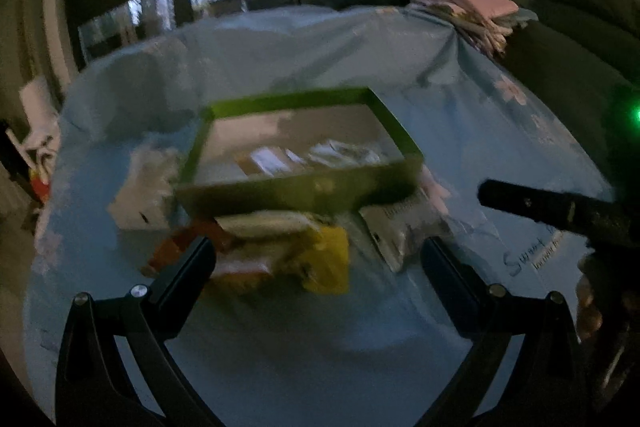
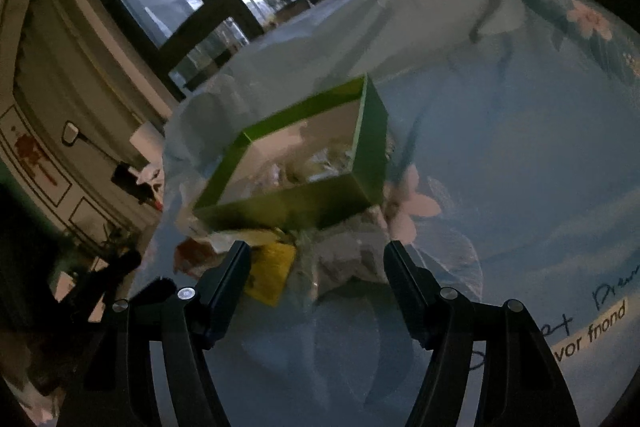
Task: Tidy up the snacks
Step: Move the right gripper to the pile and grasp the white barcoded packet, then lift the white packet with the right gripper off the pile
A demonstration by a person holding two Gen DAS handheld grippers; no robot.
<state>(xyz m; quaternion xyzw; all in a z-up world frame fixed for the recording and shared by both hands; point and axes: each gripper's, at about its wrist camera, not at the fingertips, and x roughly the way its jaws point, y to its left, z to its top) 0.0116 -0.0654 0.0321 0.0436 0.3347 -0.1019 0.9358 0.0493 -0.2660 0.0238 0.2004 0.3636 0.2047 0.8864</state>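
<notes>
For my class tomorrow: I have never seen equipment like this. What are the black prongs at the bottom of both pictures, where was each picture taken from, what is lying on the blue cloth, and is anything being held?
There is no robot here. A person holds a two-fingered grasping tool in each hand, and a wide-angle camera on each tool looks forward along its fingers. The black prongs are those fingers.

One picture comes from the left tool, the other from the right tool. The right tool also shows at the right edge of the left picture.

Both look down at a pale blue flowered cloth. On it stands an open green box with a few packets inside. In front of the box lie loose snacks: a yellow packet, a red-orange packet and a silvery white packet. The pictures are blurred, so labels cannot be read.

Both tools stand open. Nothing is held.
</notes>
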